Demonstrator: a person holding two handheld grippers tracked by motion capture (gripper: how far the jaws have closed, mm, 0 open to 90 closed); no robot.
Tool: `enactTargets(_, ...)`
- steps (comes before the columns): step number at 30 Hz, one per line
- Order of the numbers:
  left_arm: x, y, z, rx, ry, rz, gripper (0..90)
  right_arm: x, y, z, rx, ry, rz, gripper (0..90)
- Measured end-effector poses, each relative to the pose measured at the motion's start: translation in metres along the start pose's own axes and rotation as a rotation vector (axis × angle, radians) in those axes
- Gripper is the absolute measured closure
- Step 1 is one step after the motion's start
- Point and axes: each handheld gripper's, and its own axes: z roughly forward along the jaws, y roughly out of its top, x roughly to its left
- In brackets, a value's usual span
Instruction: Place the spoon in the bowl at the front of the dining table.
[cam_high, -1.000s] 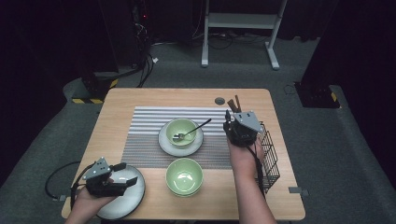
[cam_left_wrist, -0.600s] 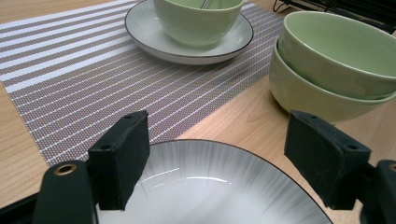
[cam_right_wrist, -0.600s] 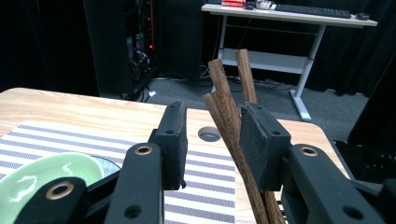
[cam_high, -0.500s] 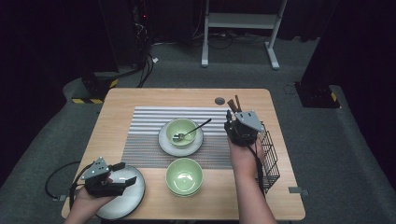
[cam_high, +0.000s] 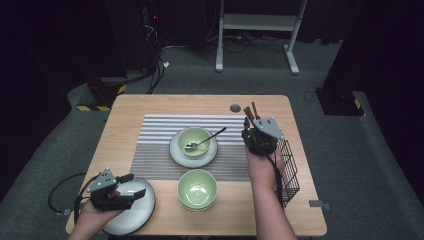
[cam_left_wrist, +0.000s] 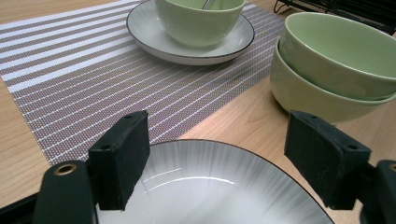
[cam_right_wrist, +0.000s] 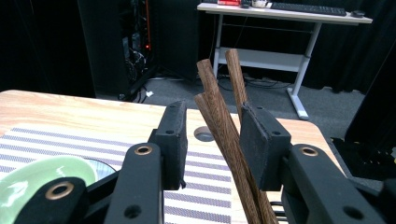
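Observation:
A grey-white plate (cam_high: 142, 212) (cam_left_wrist: 210, 186) lies at the table's front left corner. My left gripper (cam_high: 132, 186) (cam_left_wrist: 219, 154) hovers low over its far rim, jaws wide apart and touching nothing. At the table's right side my right gripper (cam_high: 250, 126) (cam_right_wrist: 213, 140) is shut on a bundle of brown wooden sticks (cam_high: 248, 112) (cam_right_wrist: 219, 107), which poke up and away past the pads, tilted. A green bowl (cam_high: 194, 140) (cam_left_wrist: 196, 18) with a spoon (cam_high: 210, 137) in it sits on a white plate (cam_high: 175, 152) mid-table.
Two stacked green bowls (cam_high: 197, 189) (cam_left_wrist: 336, 65) stand near the front edge, just right of the grey-white plate. A striped placemat (cam_high: 160, 145) covers the middle. A black wire basket (cam_high: 289, 170) sits at the right edge by my right forearm. A cable hole (cam_high: 235, 108) is at the back.

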Motion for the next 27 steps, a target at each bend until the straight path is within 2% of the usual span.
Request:
enactTargets(15,0.001,0.000,0.000,0.003,0.001,0.005,22.6,0.000,-0.003,0.013,0.019,-0.021,0.004,62.7)
enactTargets(27,0.001,0.000,0.000,0.003,0.001,0.000,22.6,-0.001,-0.004,0.020,0.027,-0.035,-0.012,64.9)
